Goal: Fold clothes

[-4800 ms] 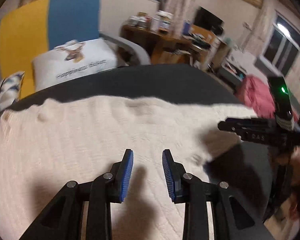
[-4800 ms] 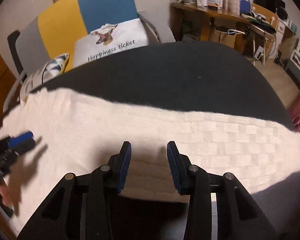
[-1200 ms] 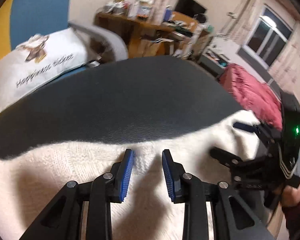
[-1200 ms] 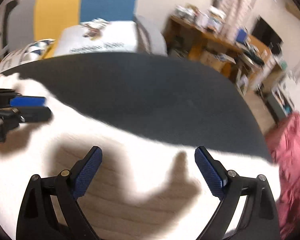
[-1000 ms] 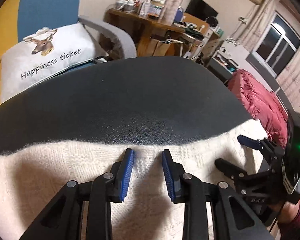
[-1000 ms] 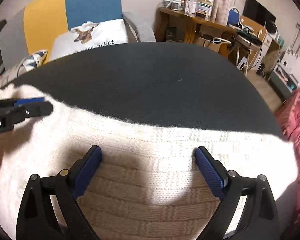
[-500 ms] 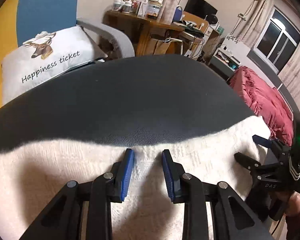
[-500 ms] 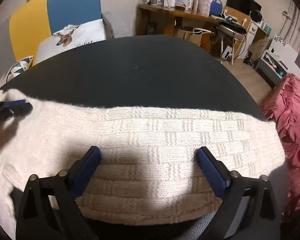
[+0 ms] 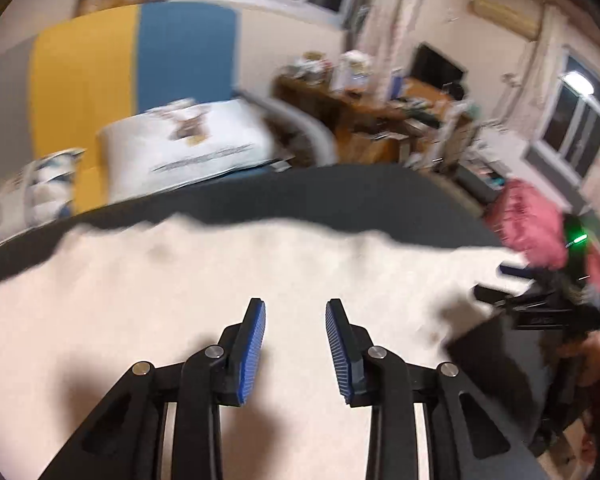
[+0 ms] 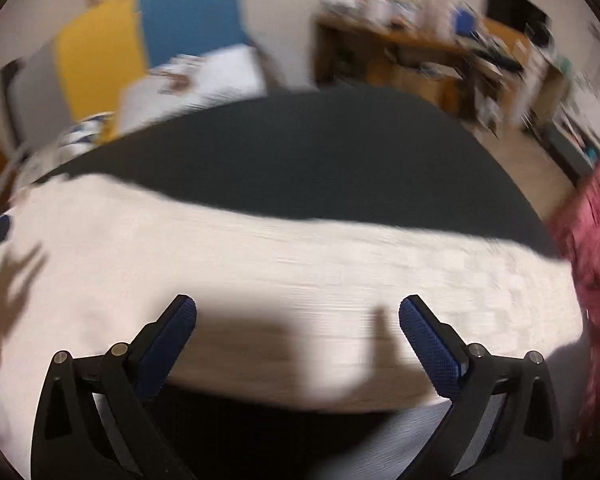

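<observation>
A lived-in home room: printed white cushion (image 9: 188,148) against a yellow-and-blue sofa back (image 9: 132,64), cluttered wooden desk (image 9: 372,120), dark television screen (image 9: 438,70), curtained windows (image 9: 576,128).

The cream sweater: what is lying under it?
The cream sweater lies on a dark table, whose top shows beyond the sweater's far edge and at its near edge. Whatever is directly beneath the knit is covered and cannot be seen.

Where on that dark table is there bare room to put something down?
The far half of the round dark table is bare, bordered by the cream knitted sweater in front and the white printed pillow behind. The near half is covered by the sweater.
</observation>
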### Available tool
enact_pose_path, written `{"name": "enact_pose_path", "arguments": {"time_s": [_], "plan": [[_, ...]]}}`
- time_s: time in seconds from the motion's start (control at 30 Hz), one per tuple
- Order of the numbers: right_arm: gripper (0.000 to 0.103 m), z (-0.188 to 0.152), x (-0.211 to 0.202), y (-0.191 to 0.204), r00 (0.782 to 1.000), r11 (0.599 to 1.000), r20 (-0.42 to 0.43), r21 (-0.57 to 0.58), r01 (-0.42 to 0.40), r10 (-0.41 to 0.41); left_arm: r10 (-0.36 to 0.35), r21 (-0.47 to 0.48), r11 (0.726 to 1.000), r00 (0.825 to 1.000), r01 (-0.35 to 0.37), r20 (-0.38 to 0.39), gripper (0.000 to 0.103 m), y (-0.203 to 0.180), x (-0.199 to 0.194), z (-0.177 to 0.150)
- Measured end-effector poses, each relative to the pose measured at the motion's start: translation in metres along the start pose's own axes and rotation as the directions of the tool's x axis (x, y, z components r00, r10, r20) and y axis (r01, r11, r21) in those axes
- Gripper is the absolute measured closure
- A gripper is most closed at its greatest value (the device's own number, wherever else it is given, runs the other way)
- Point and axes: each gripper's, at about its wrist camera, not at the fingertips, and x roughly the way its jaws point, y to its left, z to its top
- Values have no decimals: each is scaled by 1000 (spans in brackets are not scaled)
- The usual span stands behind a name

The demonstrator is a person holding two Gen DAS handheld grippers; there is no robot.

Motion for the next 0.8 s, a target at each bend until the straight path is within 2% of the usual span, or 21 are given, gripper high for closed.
{"name": "enact_pose_path", "arguments": {"time_s": [0.13,0.23,0.27,0.37,0.47,0.53,0.6,0.67,0.7,0.77,0.8], "plan": [[0,2,2,70,999,984,-12,-172,-49,48,110,-46,992,991,-114,-79,72,30,-11,-40],[0,0,29,101,994,972,-94,-227,-68,48,195,-36,979,970,-202,-144,72,47,-11,-64],[0,-1,38,103,991,974,-125,-214,-76,50,201,-37,977,969,-208,-146,72,53,-15,-72],[0,0,51,99,980,983,-186,-156,-96,66,174,-71,981,979,-182,-107,72,61,-32,-79],[0,-1,28,110,988,978,-144,-191,-83,56,144,-105,983,988,-149,-50,72,65,-57,-83],[0,-9,5,134,990,954,-104,-271,-125,101,142,-99,985,990,-144,-21,72,65,-75,-88],[0,-21,-14,158,972,912,-109,-337,-232,207,167,-66,984,986,-168,-18,72,63,-85,-96],[0,-40,-24,184,927,847,-171,-378,-374,333,216,-42,975,976,-218,-39,72,64,-89,-103],[0,-48,-23,196,913,823,-200,-395,-408,356,234,-53,970,970,-237,-68,72,70,-86,-109],[0,-61,-9,209,926,827,-245,-425,-368,286,242,-102,961,961,-257,-133,72,85,-77,-122],[0,-64,-3,207,933,837,-247,-423,-346,261,227,-125,963,967,-241,-115,71,89,-79,-127]]}}
